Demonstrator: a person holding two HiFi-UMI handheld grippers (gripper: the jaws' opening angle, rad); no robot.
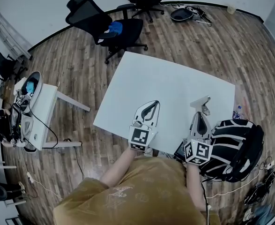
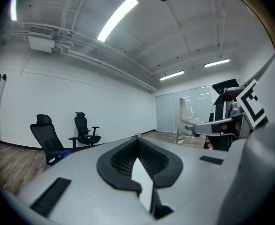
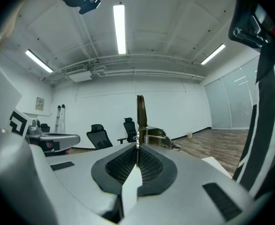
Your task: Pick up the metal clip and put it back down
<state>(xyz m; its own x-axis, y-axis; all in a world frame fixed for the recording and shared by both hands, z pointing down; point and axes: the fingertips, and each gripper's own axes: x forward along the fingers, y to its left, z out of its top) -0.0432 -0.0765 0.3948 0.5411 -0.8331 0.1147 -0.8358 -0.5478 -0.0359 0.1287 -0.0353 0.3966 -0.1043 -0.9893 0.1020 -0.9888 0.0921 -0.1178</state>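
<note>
- In the head view, the right gripper (image 1: 200, 115) is hanging over the near right part of the white table (image 1: 165, 78). Its jaws are pressing together on the metal clip (image 1: 201, 102), which is sticking out ahead of the tips, above that same part of the table. Whether the clip is touching the top I cannot tell from here.
- The left gripper (image 1: 151, 104) is waiting over the table's near edge, beside the right gripper and apart from the clip.
- In the left gripper view, the left jaws are lying pressed together with nothing between them. The clip (image 2: 183, 116) is showing off to the right, in the other gripper's hold.
- In the right gripper view, the right jaws are pinching one thin flat handle of the clip edge-on. The spring and the other arm are jutting out beyond the tips.
- The set-down seems to be the step in hand. It calls for lowering the clip level until its body is resting on the table, and only then spreading the jaws. A pinch on so thin a handle may be letting the clip swing, so a slow descent looks wise.
- A black office chair (image 1: 104, 27) is standing beyond the table's far left corner. A small white desk (image 1: 46, 107) is standing to the table's left, and a black-and-white backpack (image 1: 233, 149) is lying off its near right corner. None of them is reaching over the table, so nothing is standing in the way.
</note>
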